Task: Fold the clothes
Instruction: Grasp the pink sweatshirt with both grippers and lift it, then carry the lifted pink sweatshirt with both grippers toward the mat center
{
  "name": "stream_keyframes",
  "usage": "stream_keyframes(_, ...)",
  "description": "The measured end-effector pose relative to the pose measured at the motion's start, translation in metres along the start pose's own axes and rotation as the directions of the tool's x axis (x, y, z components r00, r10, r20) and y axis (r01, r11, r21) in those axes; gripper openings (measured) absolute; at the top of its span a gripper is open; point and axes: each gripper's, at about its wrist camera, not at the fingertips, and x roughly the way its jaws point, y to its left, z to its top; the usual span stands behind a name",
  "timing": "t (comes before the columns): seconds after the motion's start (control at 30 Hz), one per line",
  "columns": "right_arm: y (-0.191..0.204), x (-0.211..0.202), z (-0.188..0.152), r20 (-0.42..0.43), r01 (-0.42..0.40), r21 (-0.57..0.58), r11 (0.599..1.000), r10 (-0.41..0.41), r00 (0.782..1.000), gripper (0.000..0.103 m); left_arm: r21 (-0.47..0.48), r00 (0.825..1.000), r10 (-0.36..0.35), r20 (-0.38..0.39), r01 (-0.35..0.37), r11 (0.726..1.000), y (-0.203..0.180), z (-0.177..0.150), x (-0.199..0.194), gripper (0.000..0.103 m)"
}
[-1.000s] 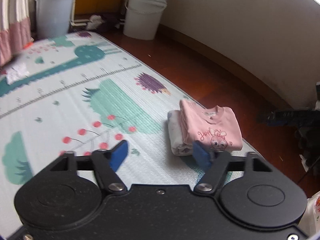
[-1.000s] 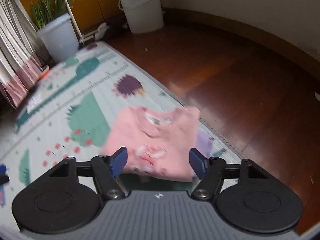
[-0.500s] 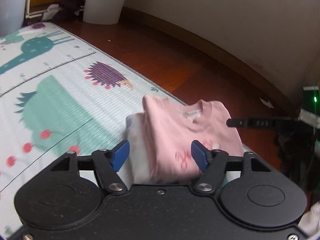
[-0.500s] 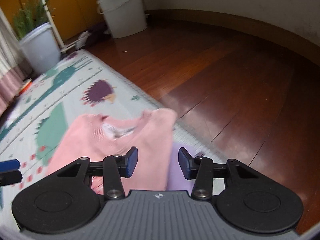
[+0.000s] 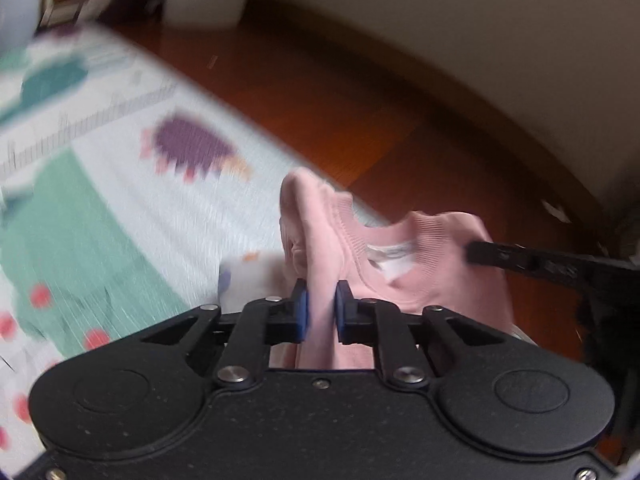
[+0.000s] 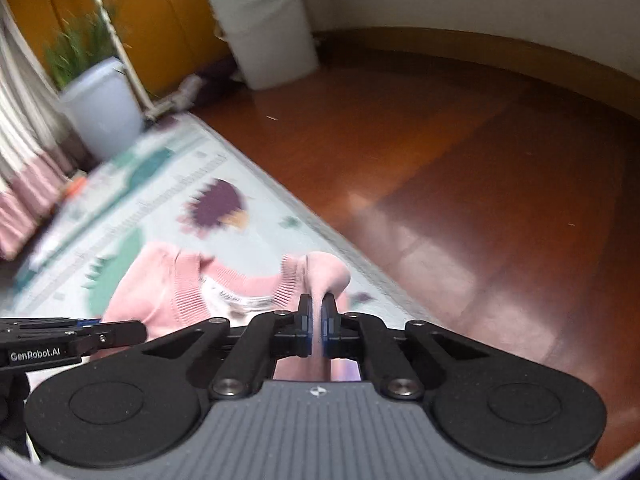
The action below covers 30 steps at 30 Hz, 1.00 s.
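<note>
Potted plant (image 6: 80, 56) beyond right claw (image 6: 318, 318)

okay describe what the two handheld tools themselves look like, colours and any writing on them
Both are matte black, with two round housings and angled linkage bars with silver pivot screws. The left tool has blue finger pads and a speckled black body. The right tool has a ribbed grey body. White lettering "GenRobot.AI" marks the left tool's side.

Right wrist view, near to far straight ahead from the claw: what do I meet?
Right claw shut on the pink sweater → purple hedgehog print on the play mat → wooden floor → white bucket with teal lid.
</note>
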Motion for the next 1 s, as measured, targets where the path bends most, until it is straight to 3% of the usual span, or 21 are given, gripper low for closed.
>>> stream_keyframes(0.1,0.021,-0.033,0.019,0.083,-0.089,-0.01,0.996,0.09,0.992,0.006,0.053,0.994,-0.024,0.109,0.019,0.998,-0.004,0.014,-0.066,0.009)
stream_keyframes(0.2,0.06,-0.083,0.051,0.175,-0.164,-0.094,0.982,0.178,0.968,0.006,0.06,0.971,-0.013,0.238,-0.001,0.998,-0.002,0.035,-0.154,0.006)
stream_keyframes(0.3,0.11,-0.151,0.093,0.277,-0.261,-0.181,0.948,0.303,0.912,0.006,0.098,0.937,0.003,0.349,-0.04,0.994,0.0,0.038,-0.246,0.005)
stream_keyframes(0.33,0.129,-0.173,0.105,0.294,-0.29,-0.21,0.934,0.344,0.892,0.006,0.117,0.934,0.035,0.355,-0.082,0.99,0.0,0.037,-0.271,0.004)
stream_keyframes(0.4,0.169,-0.205,0.123,0.282,-0.327,-0.274,0.905,0.4,0.872,0.006,0.123,0.926,0.082,0.367,-0.136,0.983,0.002,0.033,-0.325,0.004)
stream_keyframes(0.53,0.251,-0.254,0.141,0.232,-0.397,-0.379,0.836,0.501,0.834,0.006,0.15,0.887,0.172,0.429,-0.257,0.955,-0.008,0.019,-0.437,0.004)
stream_keyframes(0.63,0.307,-0.286,0.145,0.193,-0.448,-0.421,0.789,0.56,0.805,0.006,0.15,0.848,0.23,0.478,-0.337,0.93,-0.014,-0.001,-0.516,0.004)
stream_keyframes(0.7,0.343,-0.305,0.143,0.157,-0.487,-0.437,0.756,0.597,0.787,0.006,0.148,0.824,0.301,0.48,-0.414,0.898,-0.017,-0.016,-0.558,0.004)
stream_keyframes(0.8,0.394,-0.336,0.131,0.109,-0.52,-0.475,0.71,0.634,0.765,0.006,0.128,0.782,0.339,0.523,-0.466,0.876,-0.019,-0.048,-0.618,0.004)
stream_keyframes(0.83,0.408,-0.343,0.124,0.095,-0.524,-0.49,0.697,0.64,0.762,0.006,0.106,0.777,0.362,0.514,-0.477,0.873,-0.015,-0.059,-0.631,0.004)
stream_keyframes(0.9,0.434,-0.355,0.108,0.058,-0.538,-0.501,0.678,0.647,0.761,0.006,0.041,0.799,0.383,0.463,-0.451,0.891,0.001,-0.082,-0.641,0.004)
stream_keyframes(1.0,0.457,-0.359,0.076,-0.02,-0.532,-0.516,0.671,0.612,0.791,0.006,0.006,0.813,0.406,0.418,-0.45,0.893,0.024,-0.131,-0.635,0.004)
